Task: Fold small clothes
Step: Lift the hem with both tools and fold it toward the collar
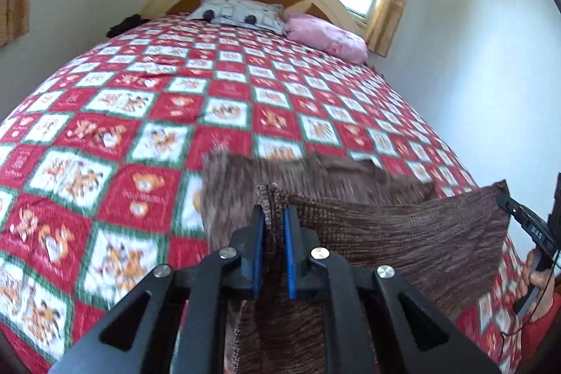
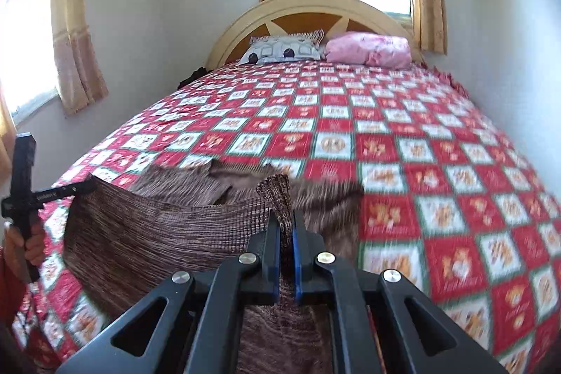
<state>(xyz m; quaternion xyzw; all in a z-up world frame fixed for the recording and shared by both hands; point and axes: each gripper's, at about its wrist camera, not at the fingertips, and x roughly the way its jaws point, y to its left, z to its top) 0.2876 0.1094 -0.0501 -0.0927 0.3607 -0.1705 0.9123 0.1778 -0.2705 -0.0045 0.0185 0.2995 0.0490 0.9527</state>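
A brown knitted garment [image 1: 403, 226] is held up over the near end of the bed, its far part lying on the quilt. My left gripper [image 1: 274, 216] is shut on one edge of it, with cloth bunched between the blue pads. My right gripper [image 2: 286, 219] is shut on the other edge of the same garment [image 2: 147, 233]. The cloth hangs stretched between the two grippers. The right gripper also shows at the right edge of the left wrist view [image 1: 526, 219], and the left gripper at the left edge of the right wrist view [image 2: 63, 191].
The bed has a red, white and green checked quilt [image 1: 140, 128], [image 2: 420, 163]. A grey patterned pillow [image 2: 284, 49] and a pink pillow [image 2: 371, 49] lie by the wooden headboard [image 2: 315, 6]. Curtained windows and white walls stand around the bed.
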